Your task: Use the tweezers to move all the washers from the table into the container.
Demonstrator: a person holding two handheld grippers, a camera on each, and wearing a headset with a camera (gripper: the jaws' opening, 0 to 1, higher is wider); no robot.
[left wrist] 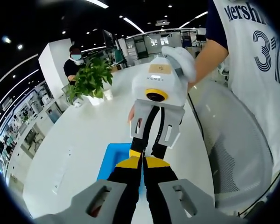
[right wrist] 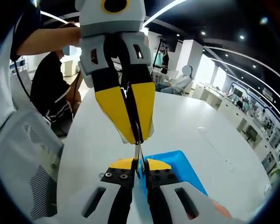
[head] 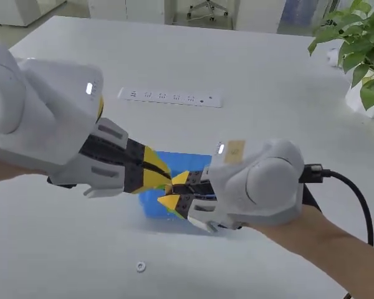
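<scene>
Left hand-held gripper (head: 165, 180): reaches in from the left with its yellow-tipped jaws pressed narrow, pinching the upper part of the tweezers (right wrist: 136, 150). In the right gripper view it (right wrist: 136, 137) comes down from the top.
Right hand-held gripper (head: 176, 190): points back at the left one, tip to tip. Its jaws are closed to a slit on the lower part of the same tweezers. In its own view (right wrist: 136, 165) the thin metal strip rises from between its tips.
Tweezers: a slim metal blade held by both grippers at once, above the container.
Container (head: 151, 202): blue and low, on the desk right under the meeting tips. In the left gripper view it (left wrist: 113, 161) lies just left of that gripper's jaws (left wrist: 142, 162).
Container contents: cannot tell, as the grippers cover much of it.
Washer (head: 141, 266): one small pale ring on the bare desk, on the person's side of the grippers, outside the container and apart from it.
Desk (head: 249, 75): white, carrying everything.
Power strip (head: 170, 96): flat on the desk, beyond the grippers.
Plant (head: 355, 50): leafy, far beyond the right gripper.
Cable (head: 355, 193): black, leaving the rear of the right gripper.
</scene>
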